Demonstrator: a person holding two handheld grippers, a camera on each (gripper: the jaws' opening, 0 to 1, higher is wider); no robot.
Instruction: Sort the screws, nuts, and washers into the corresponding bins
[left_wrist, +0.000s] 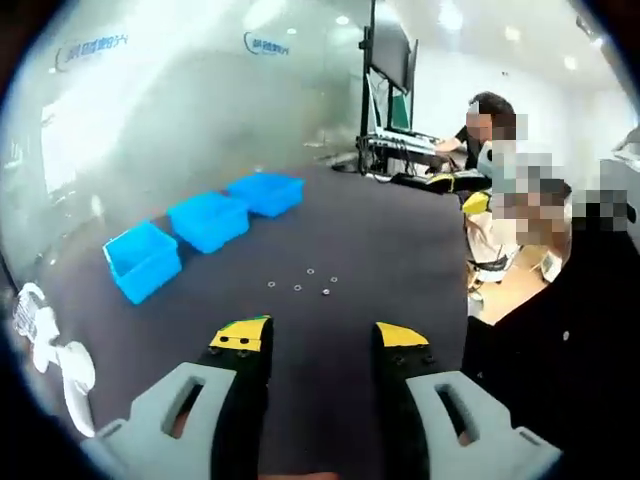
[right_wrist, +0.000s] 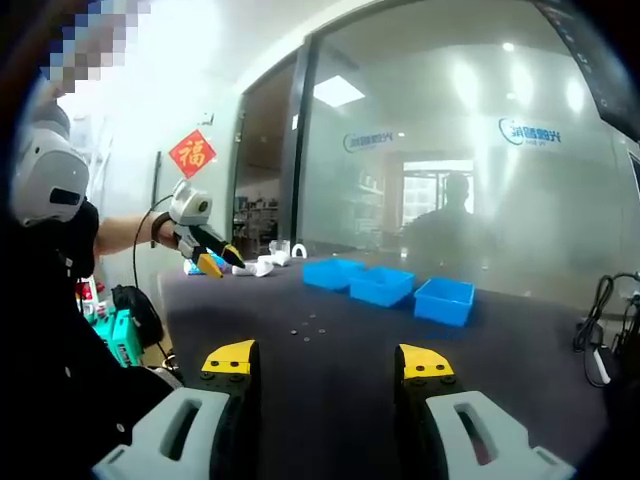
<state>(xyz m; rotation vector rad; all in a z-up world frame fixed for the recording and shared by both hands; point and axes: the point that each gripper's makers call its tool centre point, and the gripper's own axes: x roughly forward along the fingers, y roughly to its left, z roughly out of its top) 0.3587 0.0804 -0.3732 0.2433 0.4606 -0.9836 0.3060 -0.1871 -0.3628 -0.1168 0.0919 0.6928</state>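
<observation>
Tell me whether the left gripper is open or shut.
Open: the left gripper shows dark table between its yellow-tipped jaws, holding nothing.

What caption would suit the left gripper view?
Open left gripper above a dark table, facing small metal parts and three blue bins.

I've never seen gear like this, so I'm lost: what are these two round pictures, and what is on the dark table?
A person holds a two-fingered tool in each hand, and a fisheye camera rides on each. The left gripper rises from the bottom of the left gripper view, and the right gripper from the bottom of the right gripper view; both are open and hold nothing. On the dark table stand three blue bins in a row, with a few small metal parts scattered nearby.
</observation>
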